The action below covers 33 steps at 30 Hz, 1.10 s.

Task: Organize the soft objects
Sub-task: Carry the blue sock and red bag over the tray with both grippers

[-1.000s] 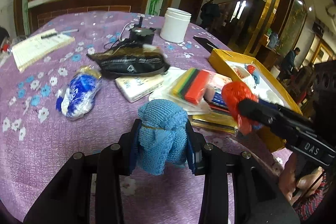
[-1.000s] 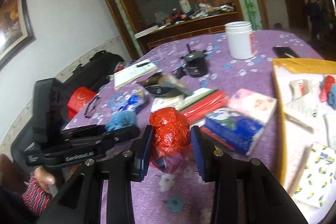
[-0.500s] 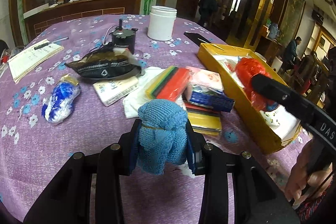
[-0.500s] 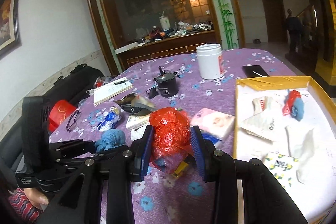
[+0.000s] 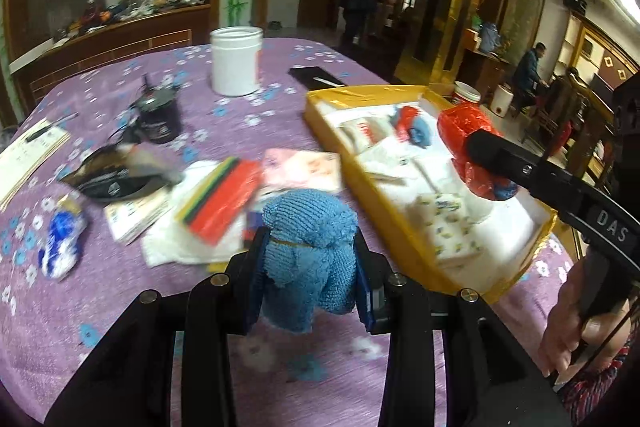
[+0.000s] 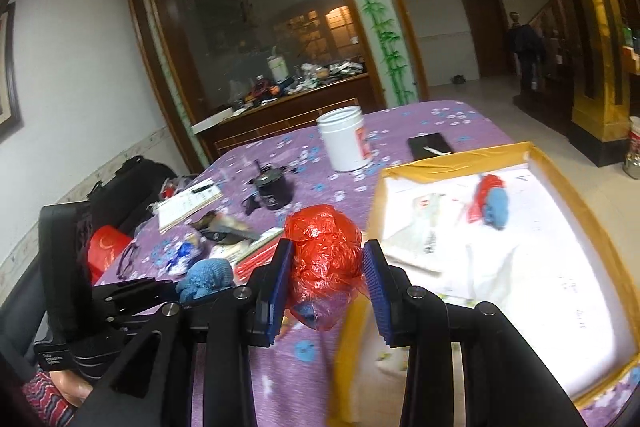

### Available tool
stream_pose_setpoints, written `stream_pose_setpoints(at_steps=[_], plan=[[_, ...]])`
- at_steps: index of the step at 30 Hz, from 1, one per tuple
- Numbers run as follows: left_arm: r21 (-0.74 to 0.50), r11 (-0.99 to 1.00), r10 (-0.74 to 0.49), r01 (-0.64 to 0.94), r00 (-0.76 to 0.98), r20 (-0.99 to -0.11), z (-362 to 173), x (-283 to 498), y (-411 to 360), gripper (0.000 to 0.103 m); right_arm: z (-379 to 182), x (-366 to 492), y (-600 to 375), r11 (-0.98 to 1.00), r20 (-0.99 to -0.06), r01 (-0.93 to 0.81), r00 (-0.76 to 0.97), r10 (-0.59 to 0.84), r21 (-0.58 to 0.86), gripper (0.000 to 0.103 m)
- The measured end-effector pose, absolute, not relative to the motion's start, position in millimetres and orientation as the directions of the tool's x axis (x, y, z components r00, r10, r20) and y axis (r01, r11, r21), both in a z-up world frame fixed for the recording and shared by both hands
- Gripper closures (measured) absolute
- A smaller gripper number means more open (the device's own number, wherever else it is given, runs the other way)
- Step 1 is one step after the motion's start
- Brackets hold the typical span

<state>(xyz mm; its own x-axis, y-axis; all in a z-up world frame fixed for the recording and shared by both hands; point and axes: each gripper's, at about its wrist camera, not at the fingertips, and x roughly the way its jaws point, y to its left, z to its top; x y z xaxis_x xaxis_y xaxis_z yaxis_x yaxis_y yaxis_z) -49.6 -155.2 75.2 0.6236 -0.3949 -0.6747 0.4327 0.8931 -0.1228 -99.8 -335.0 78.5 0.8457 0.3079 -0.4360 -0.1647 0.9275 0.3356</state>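
Observation:
My left gripper (image 5: 310, 267) is shut on a rolled blue knitted cloth (image 5: 310, 251), held above the purple tablecloth just left of the yellow box (image 5: 404, 255). My right gripper (image 6: 326, 267) is shut on a crumpled red plastic bag (image 6: 324, 251), held over the box's near left wall (image 6: 376, 215). From the left wrist view the red bag (image 5: 468, 143) hangs over the box's white inside. In the box lie white packets and a small red and blue bundle (image 6: 492, 205). From the right wrist view the blue cloth (image 6: 206, 279) shows at lower left.
On the table left of the box lie a striped red pack (image 5: 224, 199), a pink pack (image 5: 302, 169), a black pouch (image 5: 116, 179), a blue and white bag (image 5: 60, 243), a black motor (image 5: 158, 115), a white jar (image 5: 236, 61), a phone (image 5: 316, 77) and a notepad (image 5: 28, 155). People stand in the background.
Both grippers have carried their loads to the right, towards the yellow box. The red bag went from over the table clutter to over the box. Both grips are unchanged.

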Motion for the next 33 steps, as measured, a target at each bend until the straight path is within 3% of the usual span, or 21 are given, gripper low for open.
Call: stream_pose_setpoints(at_steps=[15, 23, 33], plan=[[-0.113, 0.815, -0.463, 0.569, 0.522, -0.716, 81.8, -35.1, -248.8, 0.068, 80.8, -93.6, -432.8, 0.927, -0.508, 0.039, 0.844, 0.17, 0.374, 0.066], [-0.112, 0.792, -0.457, 0.6, 0.462, -0.76, 71.0, -24.4, -293.8, 0.068, 64.7, -67.8, -472.6, 0.915, -0.611, 0.13, 0.778, 0.145, 0.383, 0.066], [-0.092, 0.794, -0.428, 0.601, 0.445, -0.786, 54.2, -17.9, -316.4, 0.068, 37.2, -27.0, -468.2, 0.937, -0.745, 0.215, 0.664, 0.067, 0.276, 0.065]])
